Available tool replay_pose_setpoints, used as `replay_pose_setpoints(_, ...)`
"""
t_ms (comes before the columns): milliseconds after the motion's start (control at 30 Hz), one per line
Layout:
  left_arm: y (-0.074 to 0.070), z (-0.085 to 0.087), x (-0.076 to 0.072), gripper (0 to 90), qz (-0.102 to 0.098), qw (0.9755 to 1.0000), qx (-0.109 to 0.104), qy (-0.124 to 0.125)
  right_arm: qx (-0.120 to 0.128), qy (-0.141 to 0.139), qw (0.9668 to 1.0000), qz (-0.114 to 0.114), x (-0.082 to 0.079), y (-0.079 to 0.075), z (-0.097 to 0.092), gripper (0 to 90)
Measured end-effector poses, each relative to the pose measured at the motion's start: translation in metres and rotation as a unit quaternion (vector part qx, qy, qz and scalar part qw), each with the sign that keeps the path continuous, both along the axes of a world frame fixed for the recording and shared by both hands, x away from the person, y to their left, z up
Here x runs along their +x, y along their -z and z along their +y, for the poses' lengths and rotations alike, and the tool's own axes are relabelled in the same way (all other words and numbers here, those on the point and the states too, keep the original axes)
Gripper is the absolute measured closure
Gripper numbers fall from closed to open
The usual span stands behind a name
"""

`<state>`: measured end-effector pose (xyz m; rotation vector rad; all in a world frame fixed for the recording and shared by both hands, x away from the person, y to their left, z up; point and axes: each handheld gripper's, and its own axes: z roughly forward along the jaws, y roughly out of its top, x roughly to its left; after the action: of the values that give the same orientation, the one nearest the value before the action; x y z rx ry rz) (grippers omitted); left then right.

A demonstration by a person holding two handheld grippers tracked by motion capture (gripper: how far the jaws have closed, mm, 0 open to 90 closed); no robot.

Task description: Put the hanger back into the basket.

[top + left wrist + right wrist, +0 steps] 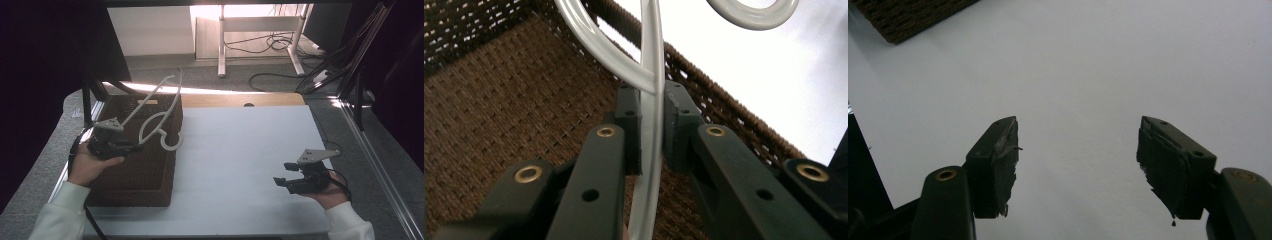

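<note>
Placement looks nearly finished: the left tongs [131, 148] are clamped on a white plastic clothes hanger [159, 112], holding it tilted above the dark brown woven wicker basket [145, 175] on the white tabletop [240, 150]. Lowering and letting go remain, while the right tongs [286, 176] hover open and empty well apart.

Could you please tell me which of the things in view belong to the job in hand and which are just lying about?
Part of the job:
- white hanger, clamped in the left gripper
- brown woven basket, under the hanger
- right gripper, open over the white table

Just lying about:
- cables on the floor
- white desk frame behind
</note>
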<state>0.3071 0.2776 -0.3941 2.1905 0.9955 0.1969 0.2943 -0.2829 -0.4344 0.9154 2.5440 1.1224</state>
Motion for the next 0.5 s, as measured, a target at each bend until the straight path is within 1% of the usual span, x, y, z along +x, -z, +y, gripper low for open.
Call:
replay_pose_setpoints(133,0.004,0.007,-0.005,80.2,0.007,0.9999,-0.008,-0.002,-0.001,-0.001,1.0,0.0,0.0,0.001,0.0,33.1)
replay_pose_setpoints(267,0.006,0.013,-0.01,80.1,0.004,0.9999,-0.008,-0.007,-0.002,-0.003,1.0,0.003,0.0,0.001,0.001,33.0)
replay_pose_setpoints(500,0.011,0.022,-0.015,80.1,0.016,0.9998,-0.01,-0.009,-0.005,-0.004,1.0,0.004,0.0,0.002,0.002,32.9)
